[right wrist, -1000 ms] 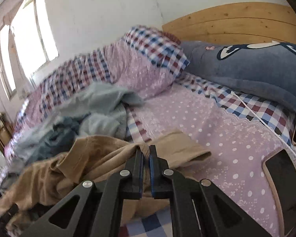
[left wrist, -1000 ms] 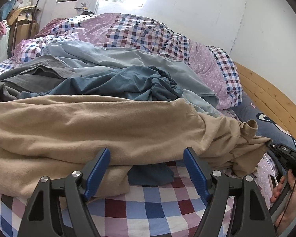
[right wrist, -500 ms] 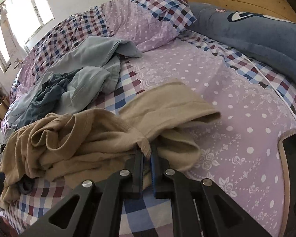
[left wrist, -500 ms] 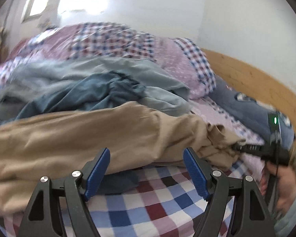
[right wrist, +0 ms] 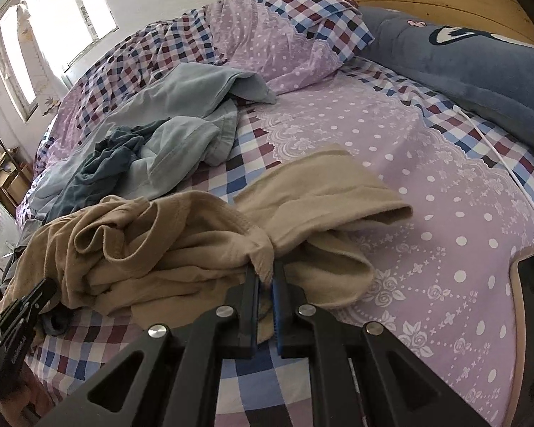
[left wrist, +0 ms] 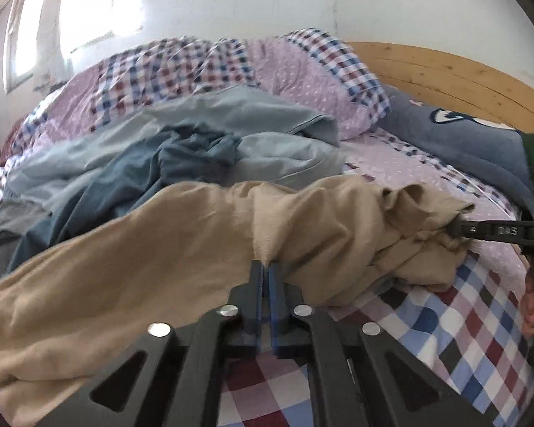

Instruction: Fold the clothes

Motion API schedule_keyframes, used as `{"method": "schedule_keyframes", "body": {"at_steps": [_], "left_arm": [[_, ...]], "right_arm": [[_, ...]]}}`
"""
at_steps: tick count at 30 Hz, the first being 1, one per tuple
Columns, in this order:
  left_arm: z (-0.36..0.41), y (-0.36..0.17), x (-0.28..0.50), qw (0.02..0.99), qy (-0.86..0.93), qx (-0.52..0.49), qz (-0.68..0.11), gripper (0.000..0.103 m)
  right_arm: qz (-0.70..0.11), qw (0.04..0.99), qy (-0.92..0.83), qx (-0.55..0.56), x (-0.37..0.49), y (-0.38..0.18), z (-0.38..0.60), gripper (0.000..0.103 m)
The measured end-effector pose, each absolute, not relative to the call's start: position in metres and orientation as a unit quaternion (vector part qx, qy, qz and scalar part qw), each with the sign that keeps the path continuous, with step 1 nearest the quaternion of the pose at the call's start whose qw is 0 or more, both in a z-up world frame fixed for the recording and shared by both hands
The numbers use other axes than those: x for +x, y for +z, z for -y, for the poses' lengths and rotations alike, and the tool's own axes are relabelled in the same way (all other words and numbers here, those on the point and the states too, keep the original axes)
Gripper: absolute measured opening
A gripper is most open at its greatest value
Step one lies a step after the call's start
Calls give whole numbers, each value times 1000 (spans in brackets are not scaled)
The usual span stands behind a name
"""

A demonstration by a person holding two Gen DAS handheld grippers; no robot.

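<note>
Now that the left tongs (left wrist: 266,267), spread wide a second ago, have clamped onto the tan garment (left wrist: 181,245), both tongs grip it: the right tongs (right wrist: 266,279) pinch its bunched end nearer the blue pillow (right wrist: 480,60). Lifting and spreading it over the bed (right wrist: 445,178) looks possible.

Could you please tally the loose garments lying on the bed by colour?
Tan: 1, the tan garment
Light blue-grey: 1, the light blue-grey garment
Dark teal: 1, the dark teal garment
Dark grey: 1, the dark grey garment, only partly in view
Total: 4
</note>
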State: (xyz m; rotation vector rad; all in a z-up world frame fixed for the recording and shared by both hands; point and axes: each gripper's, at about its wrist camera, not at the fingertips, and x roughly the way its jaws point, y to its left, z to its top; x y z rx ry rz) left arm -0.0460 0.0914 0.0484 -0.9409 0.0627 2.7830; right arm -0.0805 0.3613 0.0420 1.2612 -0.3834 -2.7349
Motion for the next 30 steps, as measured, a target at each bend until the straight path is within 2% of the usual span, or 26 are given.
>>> {"method": "schedule_keyframes", "body": {"at_steps": [11,15,16,19,22,30], "left_arm": [[-27,92,-22,31,974,-209,85,1],[19,103,-12,-26,974,-169,149,1],[30,104,-10,-45,972,-162,165,1],[71,98,-6,-93,956,-163,227,1],[99,88,-6,-118,939,-175,272,1],[107,76,-8,-119,929,-196,292,1]], "right_arm": [[132,66,-909,389,-76,54,-361,7],[98,122,-913,377,-74,61,-339,9],[86,130,-914,375,-73,62,-332,12],[65,161,-910,376,-71,61,-315,19],[54,189,-904,380,-69,58,-302,20],[27,251,-886,389,-63,53,-278,22]]}}
